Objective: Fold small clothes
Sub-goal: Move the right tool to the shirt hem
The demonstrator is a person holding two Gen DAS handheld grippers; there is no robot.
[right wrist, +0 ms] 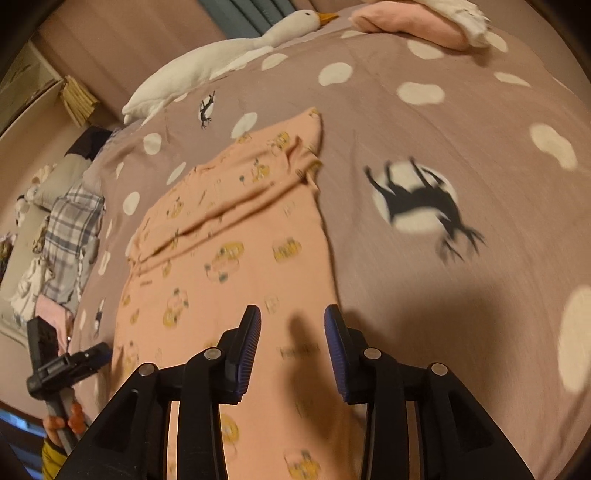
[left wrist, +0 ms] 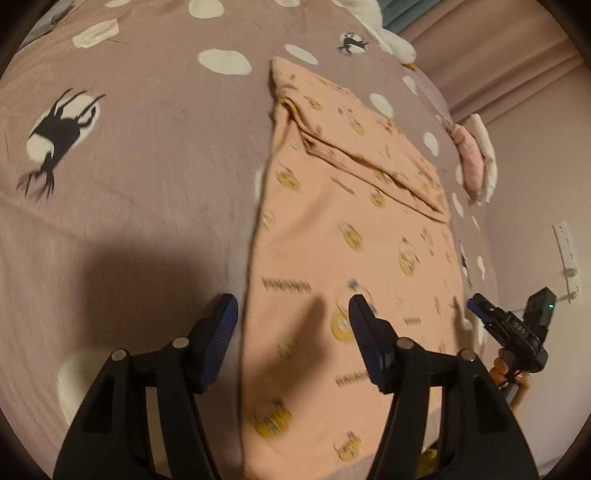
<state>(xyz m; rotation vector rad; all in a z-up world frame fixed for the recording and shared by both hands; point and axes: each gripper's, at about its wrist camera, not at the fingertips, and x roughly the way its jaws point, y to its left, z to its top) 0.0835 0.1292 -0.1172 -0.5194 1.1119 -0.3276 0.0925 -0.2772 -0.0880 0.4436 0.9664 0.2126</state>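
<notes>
A peach garment (left wrist: 332,229) printed with small yellow motifs lies spread flat on the bed, running from the near edge away toward the far side. It looks partly folded: a flap of the same cloth, a sleeve as far as the blur allows, lies doubled across its far part, making a raised crease that runs slantwise over the body. In the right wrist view the same peach garment (right wrist: 229,258) fills the middle, its far corner bunched to a point.

The left gripper (left wrist: 291,314) hovers over the near left edge of the garment with its jaws apart and nothing between the blue pads; one finger is above the bedcover, the other above the peach cloth. The right gripper (right wrist: 291,325) stands over the garment's near right edge, jaws parted more narrowly, likewise empty. Each gripper shows in the other's view at the side, held by a hand (left wrist: 506,373) on its handle.

Under the garment is a mauve bedcover (left wrist: 147,184) with cream spots and black animal silhouettes on cream discs. A white plush goose (right wrist: 229,51) with an orange beak lies along the far left of the bed. A folded pink and white pile (right wrist: 417,26) sits at the far right edge. Beyond the bed's left side, checked cloth (right wrist: 74,218) and other laundry are heaped.
</notes>
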